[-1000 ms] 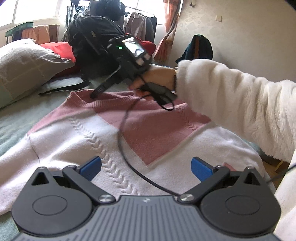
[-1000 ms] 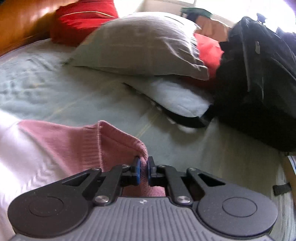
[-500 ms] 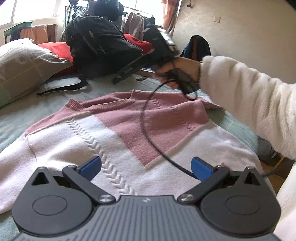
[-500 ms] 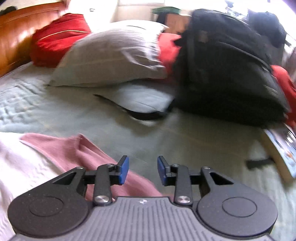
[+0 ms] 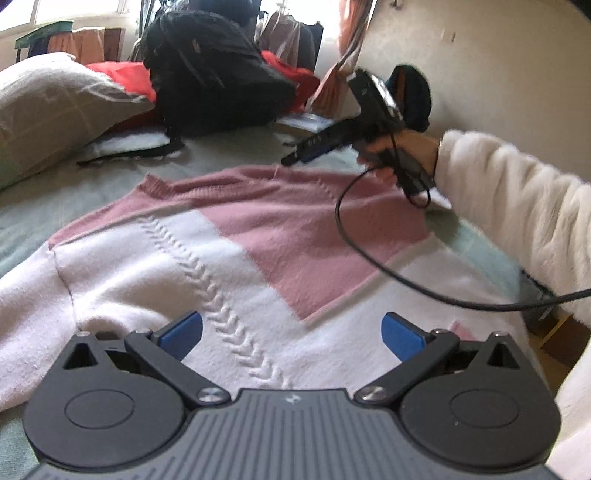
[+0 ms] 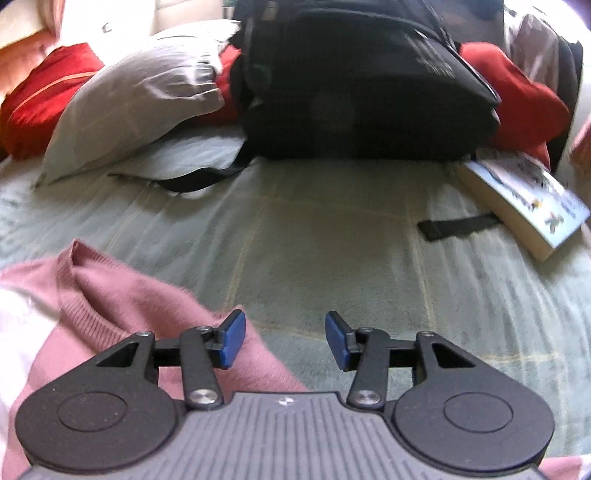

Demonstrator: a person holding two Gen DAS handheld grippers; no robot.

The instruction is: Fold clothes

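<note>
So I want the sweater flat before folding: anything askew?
Yes. The sweater's pink collar is humped up in a fold at the far edge; the body lies fairly flat on the bed.

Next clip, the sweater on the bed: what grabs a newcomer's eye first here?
The pink and white sweater spread flat across the green bedspread fills the left wrist view. Behind it a big black backpack sits against a grey pillow. The right tongs are opening with nothing between them, just past the sweater's edge.

daylight from blown-out windows (image 5: 66, 9), soft motion blur, fisheye-curved edges.
</note>
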